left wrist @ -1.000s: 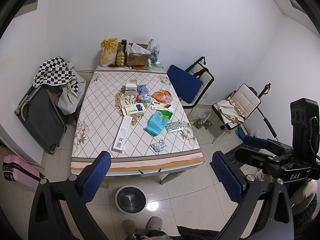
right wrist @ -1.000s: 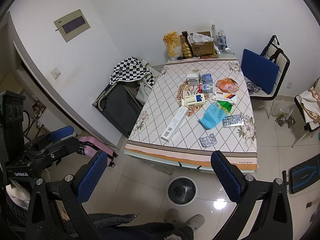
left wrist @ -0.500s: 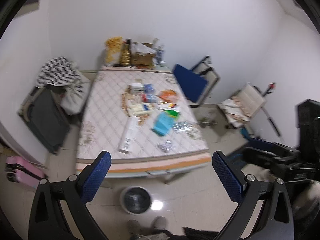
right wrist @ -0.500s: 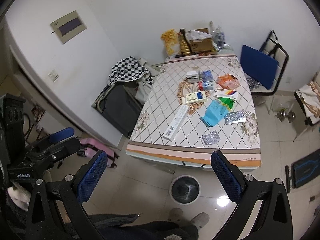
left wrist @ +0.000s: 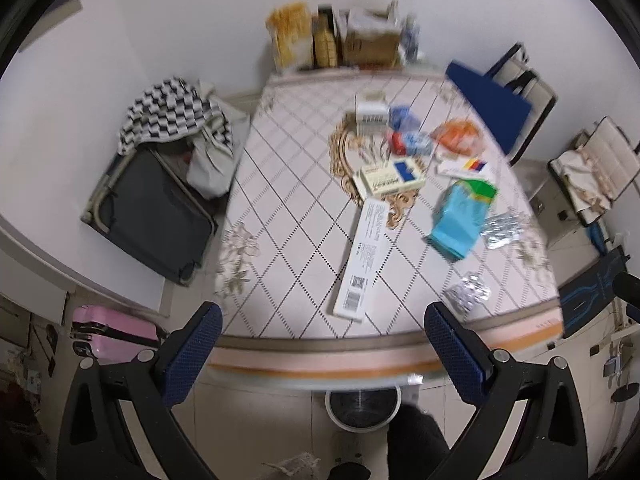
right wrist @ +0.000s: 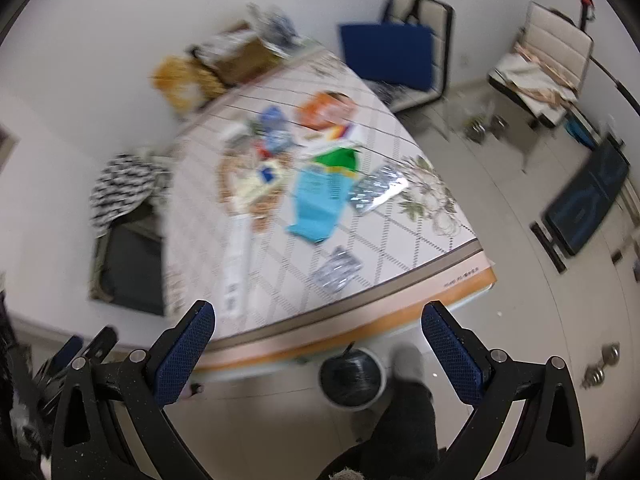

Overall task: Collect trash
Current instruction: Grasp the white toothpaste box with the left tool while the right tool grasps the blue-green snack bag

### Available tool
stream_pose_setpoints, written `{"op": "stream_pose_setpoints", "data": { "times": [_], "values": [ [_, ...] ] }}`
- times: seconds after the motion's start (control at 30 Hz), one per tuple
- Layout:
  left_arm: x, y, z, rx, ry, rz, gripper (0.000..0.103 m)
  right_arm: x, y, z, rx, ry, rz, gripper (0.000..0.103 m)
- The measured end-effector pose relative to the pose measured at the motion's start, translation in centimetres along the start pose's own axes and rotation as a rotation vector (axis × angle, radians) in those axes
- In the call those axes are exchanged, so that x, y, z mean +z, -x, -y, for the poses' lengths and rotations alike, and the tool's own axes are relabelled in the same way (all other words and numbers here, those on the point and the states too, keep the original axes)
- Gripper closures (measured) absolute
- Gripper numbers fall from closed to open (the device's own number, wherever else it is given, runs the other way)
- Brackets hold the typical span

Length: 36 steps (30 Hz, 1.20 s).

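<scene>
Scattered over a table [left wrist: 288, 240] with a diamond-patterned cloth lie a long white box [left wrist: 362, 264], a yellow-and-blue medicine box [left wrist: 390, 178], a light blue packet [left wrist: 460, 216], silver blister packs [left wrist: 468, 292] and an orange bag [left wrist: 458, 138]. A round bin [left wrist: 362, 404] with a dark liner stands on the floor below the table's near edge. My left gripper [left wrist: 322, 334] is open above that edge, holding nothing. My right gripper [right wrist: 320, 336] is open too, over the table edge [right wrist: 360, 320], with the bin [right wrist: 352, 378] just below it. Both views are blurred.
A dark suitcase [left wrist: 152, 216] with checkered cloth leans left of the table; a pink case [left wrist: 112, 334] lies nearer. Boxes and bottles [left wrist: 360, 44] stand at the far end. Chairs [left wrist: 492, 96] are on the right. The person's leg and foot [right wrist: 404, 408] stand beside the bin.
Both grippers have moved forward and down toward the table; it now fills much more of each view. The right view has swung right and tilted. Both jaws stay open.
</scene>
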State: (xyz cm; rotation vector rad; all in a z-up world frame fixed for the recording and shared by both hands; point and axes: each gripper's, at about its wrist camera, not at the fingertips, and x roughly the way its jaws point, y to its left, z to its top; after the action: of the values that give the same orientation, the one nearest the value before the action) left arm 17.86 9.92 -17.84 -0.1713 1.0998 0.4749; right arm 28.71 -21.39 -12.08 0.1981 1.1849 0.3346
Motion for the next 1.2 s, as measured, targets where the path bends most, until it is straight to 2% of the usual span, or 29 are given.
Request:
{"op": "stream_pose_setpoints", "data": {
  "times": [0.07, 0.17, 0.23, 0.4, 0.43, 0.47, 0.5, 0.57, 0.7, 0.8, 0.93, 1.2],
  "values": [
    [1.5, -3.0, 0.7, 0.017, -0.015, -0.045, 0.000, 2.5, -4.5, 0.7, -0.038, -0.024, -0.035, 0.000],
    [3.5, -9.7, 2.5, 0.044, -0.053, -0.150, 0.000, 6.1, -11.2, 1.1, -0.070, -0.045, -0.105, 0.000],
    [4.3, -13.6, 3.3, 0.034, -0.078, -0.227, 0.000, 8.8, -16.3, 1.2, -0.088, -0.045, -0.158, 0.000],
    [5.1, -22.6, 5.3, -0.003, -0.110, -0.422, 0.002, 13.2, -25.4, 0.1, -0.130, -0.023, -0.228, 0.000],
    [5.2, -23.7, 5.5, -0.001, -0.113, -0.442, 0.006, 13.9, -27.1, -0.3, -0.140, -0.014, -0.241, 0.000],
    [5.2, -24.5, 5.6, 0.008, -0.113, -0.458, 0.021, 14.6, -28.6, -0.7, -0.143, -0.009, -0.250, 0.000],
    [5.2, -25.2, 5.6, 0.018, -0.109, -0.475, 0.030, 14.9, -29.6, -1.0, -0.145, -0.004, -0.257, 0.000],
    [5.3, -26.0, 5.2, 0.006, -0.059, -0.499, 0.056, 15.5, -31.7, -1.8, -0.153, 0.003, -0.270, 0.000],
    [5.6, -25.4, 3.7, 0.005, 0.067, -0.476, 0.056, 16.2, -34.9, -3.3, -0.144, -0.006, -0.305, 0.000],
    [5.7, -24.6, 2.9, 0.013, 0.114, -0.471, 0.056, 16.5, -36.7, -4.4, -0.163, 0.011, -0.325, 0.000],
    [5.9, -24.7, 1.9, 0.006, 0.136, -0.480, 0.056, 16.6, -39.1, -5.4, -0.225, 0.045, -0.363, 0.000],
    [6.0, -24.1, 1.5, 0.015, 0.128, -0.471, 0.056, 16.1, -40.5, -7.0, -0.226, 0.094, -0.390, 0.001]
  ]
}}
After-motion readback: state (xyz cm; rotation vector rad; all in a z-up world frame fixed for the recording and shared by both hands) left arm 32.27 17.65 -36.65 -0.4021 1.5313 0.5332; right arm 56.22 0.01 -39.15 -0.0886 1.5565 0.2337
